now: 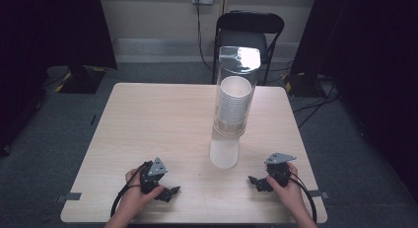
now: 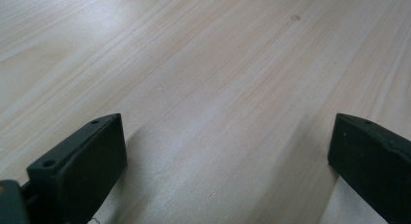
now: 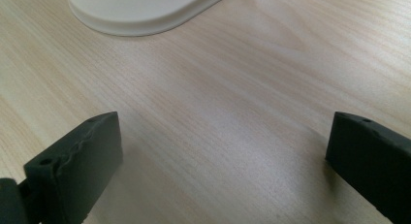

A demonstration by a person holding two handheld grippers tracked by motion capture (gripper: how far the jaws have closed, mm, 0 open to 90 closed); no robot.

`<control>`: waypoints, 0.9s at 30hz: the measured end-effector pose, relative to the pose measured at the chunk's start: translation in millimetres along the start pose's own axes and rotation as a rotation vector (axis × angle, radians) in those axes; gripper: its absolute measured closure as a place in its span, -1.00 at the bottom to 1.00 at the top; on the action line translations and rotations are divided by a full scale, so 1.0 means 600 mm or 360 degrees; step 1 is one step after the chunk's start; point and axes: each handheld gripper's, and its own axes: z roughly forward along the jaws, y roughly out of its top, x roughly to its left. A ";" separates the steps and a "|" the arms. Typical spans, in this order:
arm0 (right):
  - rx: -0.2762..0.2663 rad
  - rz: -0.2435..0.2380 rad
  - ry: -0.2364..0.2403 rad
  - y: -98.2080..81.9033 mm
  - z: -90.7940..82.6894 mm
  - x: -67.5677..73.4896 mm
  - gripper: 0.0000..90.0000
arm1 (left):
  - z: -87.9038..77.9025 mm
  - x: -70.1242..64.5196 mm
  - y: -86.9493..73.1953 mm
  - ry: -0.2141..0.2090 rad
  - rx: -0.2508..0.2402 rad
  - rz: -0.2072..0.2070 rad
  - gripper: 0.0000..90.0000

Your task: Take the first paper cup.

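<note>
Centrally on the light wooden table (image 1: pixel 148 124) stands a tall clear cup dispenser (image 1: pixel 235 97) holding a stack of white paper cups (image 1: pixel 232 102), its white base (image 3: pixel 135 10) toward the near edge. Left of the dispenser and nearer the person, the left gripper (image 2: pixel 228 151) rests on the tabletop, jaws spread wide with nothing between them. Right of the dispenser, equally near, the right gripper (image 3: pixel 225 151) lies likewise, jaws wide apart and empty, pointing toward that base.

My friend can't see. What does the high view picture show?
A tall clear tube holding stacked white cups stands on a pale wooden table. Near its front edge, two hands rest the open left gripper and right gripper.
</note>
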 end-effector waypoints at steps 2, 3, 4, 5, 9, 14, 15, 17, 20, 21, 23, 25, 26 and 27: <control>0.0002 0.0000 -0.0002 0.000 0.000 0.000 -1.00 | 0.000 0.000 0.000 -0.0001 0.0001 0.0001 -1.00; 0.0002 0.0000 -0.0002 0.000 0.000 0.000 -1.00 | 0.000 0.000 0.000 -0.0001 -0.0002 0.0000 -1.00; 0.0001 0.0000 0.0000 0.000 0.000 0.000 -1.00 | 0.000 0.000 0.000 -0.0001 -0.0001 0.0000 -1.00; 0.0001 0.0000 0.0000 0.000 0.000 0.000 -1.00 | 0.000 0.000 0.000 -0.0001 -0.0001 0.0000 -1.00; 0.0000 0.0017 -0.0018 0.000 0.000 0.003 -1.00 | 0.000 0.000 0.000 0.0000 0.0000 0.0000 -1.00; -0.0013 0.0034 -0.0050 0.003 0.001 0.009 -0.93 | 0.000 0.000 0.000 0.0000 -0.0004 0.0000 -1.00; -0.0080 0.0000 -0.0035 0.009 0.001 0.017 -0.47 | 0.000 0.000 0.000 0.0000 -0.0003 0.0001 -1.00; -0.0192 -0.0048 -0.0017 0.022 -0.002 0.027 -0.78 | 0.000 0.000 0.000 0.0001 -0.0004 0.0000 -1.00; -0.0377 0.0006 -0.0053 0.051 -0.011 0.040 -0.61 | 0.000 0.000 0.000 -0.0001 -0.0003 0.0000 -1.00; -0.0377 0.0006 -0.0053 0.051 -0.011 0.040 -0.61 | 0.000 0.000 0.000 -0.0001 -0.0003 0.0000 -1.00; -0.0535 0.0093 -0.0031 0.086 -0.015 0.045 -0.68 | 0.000 0.000 0.000 0.0000 -0.0002 0.0001 -1.00; -0.0591 0.0108 -0.0001 0.108 -0.014 0.048 -0.69 | 0.000 0.000 0.000 -0.0001 -0.0002 0.0002 -1.00; -0.0601 0.0124 -0.0004 0.115 -0.014 0.049 -0.69 | 0.000 0.000 0.000 0.0001 -0.0002 0.0002 -1.00; -0.0634 0.0150 0.0016 0.125 -0.011 0.052 -0.68 | 0.000 0.000 0.000 0.0001 -0.0002 0.0002 -1.00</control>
